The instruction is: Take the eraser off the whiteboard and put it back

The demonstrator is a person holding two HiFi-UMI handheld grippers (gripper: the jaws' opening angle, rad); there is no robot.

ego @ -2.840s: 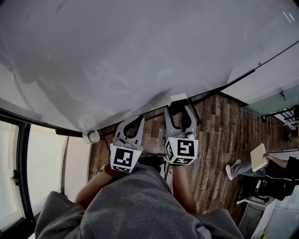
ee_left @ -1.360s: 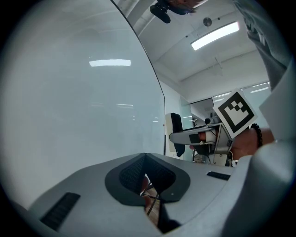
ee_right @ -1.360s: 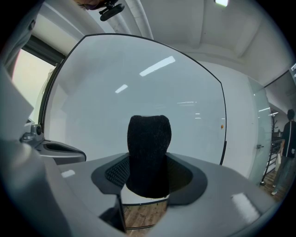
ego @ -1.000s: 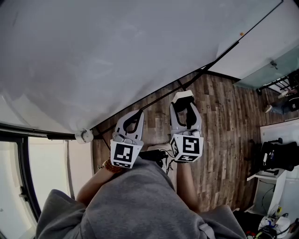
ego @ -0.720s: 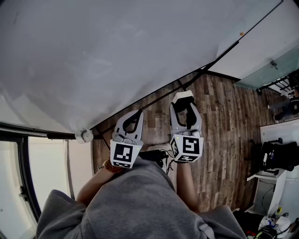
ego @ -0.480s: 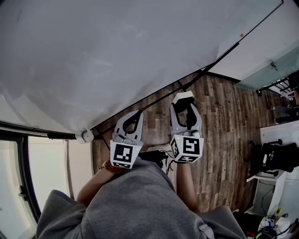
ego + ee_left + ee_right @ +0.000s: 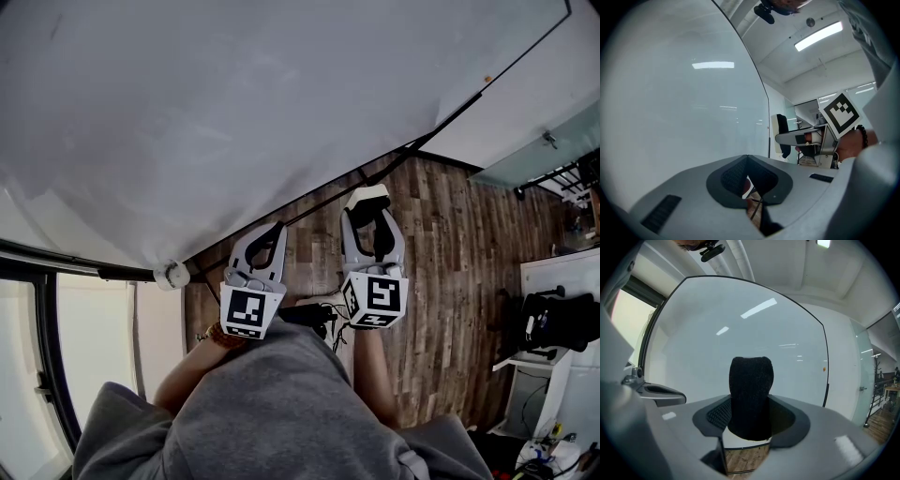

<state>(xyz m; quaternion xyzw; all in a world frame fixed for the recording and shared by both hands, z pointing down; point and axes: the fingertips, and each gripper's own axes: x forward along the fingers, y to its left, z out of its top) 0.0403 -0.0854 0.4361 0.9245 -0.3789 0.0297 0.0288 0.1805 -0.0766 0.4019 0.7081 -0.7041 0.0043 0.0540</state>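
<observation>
1. Below the lower edge of the whiteboard [image 7: 234,112], over the wooden floor [image 7: 450,244], we hold both grippers side by side, near each other but not touching.
2. Our right gripper [image 7: 368,202] has its fingers pinched on the eraser [image 7: 751,394]. The eraser stands upright between the dark pads and rises well past them.
3. Seen from the right gripper view, the eraser shows a black, knitted-looking felt face with a pale band at its base. From the head view its white end shows at the fingertips.
4. That eraser is off the board. In the head view it sits just below the board's black lower frame, with floor showing around it. The right gripper view sets it in front of the board's lower middle, and we cannot tell the gap from there.
5. Our left gripper [image 7: 272,232] has its fingers pressed together with nothing between them. Only a thin sliver of floor shows behind the pads in its own view.
6. Each gripper's marker cube faces up toward the head camera, the left one [image 7: 247,314] and the right one [image 7: 374,298].
7. At the board's lower left corner sits a round white fitting [image 7: 172,275].
8. Our grey sleeves [image 7: 272,412] fill the bottom of the head view, and a beaded bracelet [image 7: 217,337] circles the left wrist.
</observation>
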